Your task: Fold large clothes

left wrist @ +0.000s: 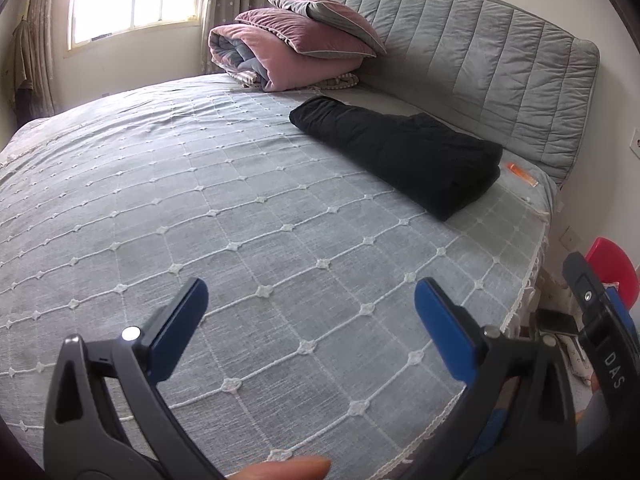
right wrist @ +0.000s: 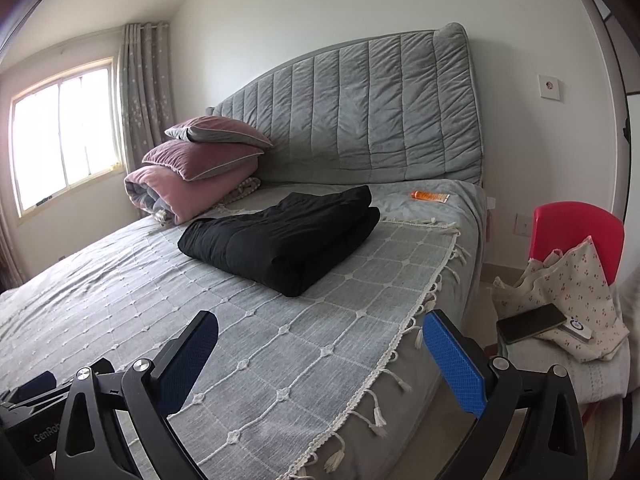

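Observation:
A black garment (left wrist: pixel 404 156) (right wrist: pixel 288 236) lies folded into a thick bundle on the grey bedspread (left wrist: pixel 200 200) (right wrist: pixel 160 292), near the padded headboard. My left gripper (left wrist: pixel 310 308) hovers open over the near part of the bed, well short of the garment, with nothing between its blue pads (left wrist: pixel 444 332). My right gripper (right wrist: pixel 320 340) is open too, held over the bed's near right edge, and it is also empty. The right gripper's body (left wrist: pixel 600 320) shows at the right edge of the left wrist view, and a fingertip (left wrist: pixel 288 470) shows at the bottom of that view.
Pink pillows and a rolled quilt (left wrist: pixel 288 48) (right wrist: pixel 192 176) are stacked at the head of the bed by the window. An orange tube (left wrist: pixel 522 174) (right wrist: pixel 428 197) lies by the headboard. A red chair (right wrist: pixel 576 232) right of the bed holds floral cloth and a phone (right wrist: pixel 532 322).

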